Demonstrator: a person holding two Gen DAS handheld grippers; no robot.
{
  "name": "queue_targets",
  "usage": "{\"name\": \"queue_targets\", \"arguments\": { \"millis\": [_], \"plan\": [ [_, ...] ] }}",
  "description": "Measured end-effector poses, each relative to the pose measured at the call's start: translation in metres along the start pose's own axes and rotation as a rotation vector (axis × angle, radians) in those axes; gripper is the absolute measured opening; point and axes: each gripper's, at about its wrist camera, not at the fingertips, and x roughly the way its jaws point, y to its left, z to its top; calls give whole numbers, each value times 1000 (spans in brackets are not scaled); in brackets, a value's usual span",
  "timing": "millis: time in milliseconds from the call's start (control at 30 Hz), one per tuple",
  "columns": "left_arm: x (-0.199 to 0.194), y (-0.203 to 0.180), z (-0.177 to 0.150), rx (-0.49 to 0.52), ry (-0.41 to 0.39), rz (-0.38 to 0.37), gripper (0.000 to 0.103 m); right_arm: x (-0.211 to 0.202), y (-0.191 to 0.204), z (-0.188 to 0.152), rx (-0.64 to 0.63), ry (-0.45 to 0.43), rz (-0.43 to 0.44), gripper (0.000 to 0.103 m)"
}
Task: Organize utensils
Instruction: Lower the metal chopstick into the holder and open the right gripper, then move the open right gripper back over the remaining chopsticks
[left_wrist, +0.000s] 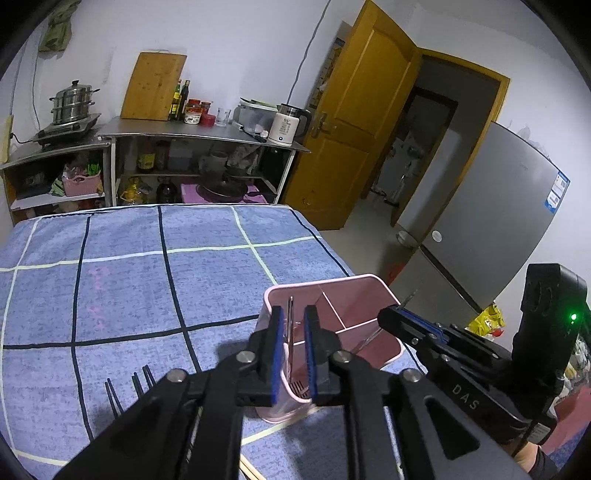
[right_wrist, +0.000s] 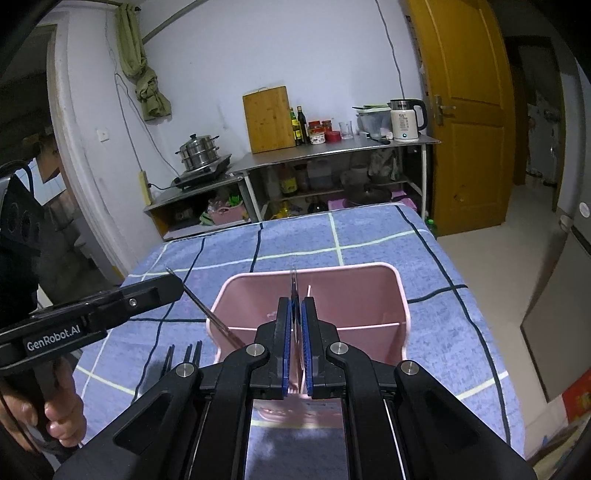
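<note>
On the blue checked cloth (left_wrist: 122, 280), near its right edge, stands one pale pink utensil caddy (right_wrist: 354, 295), rectangular, with thin inner dividers forming compartments. One slim metal utensil (left_wrist: 290, 317) is clamped upright in the left gripper (left_wrist: 293, 354), its lower end inside the caddy. One flat utensil handle (right_wrist: 294, 291) is pinched between the narrow jaws of the right gripper (right_wrist: 294, 350), above the caddy. Two dark forks (right_wrist: 184, 356) lie on the cloth just left of the caddy.

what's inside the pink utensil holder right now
The pink utensil holder has dividers; each gripper, left and right, holds a thin metal utensil dipping in. Its bottom is mostly hidden.
</note>
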Motion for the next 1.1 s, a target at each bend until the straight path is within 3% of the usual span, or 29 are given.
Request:
{"name": "queue_targets", "arguments": {
  "millis": [133,200,633,867,1100],
  "plan": [
    [-14,0,0,1,-22,-2,18,-10,0,1,-5,-20,-19,20],
    [-23,0,0,8,-37,0,22,-15,0,2,-2,-27,-30,22],
    [-106,17,-17,15,-169,83,23,-74,21,-2,-43,-131,-3,22],
    [-132,32,-53,-2,-203,140,23,-96,36,-19,-53,-145,60,22],
    [-140,43,-92,-13,-180,207,23,-104,56,-46,-88,-125,104,22]
  ]
}}
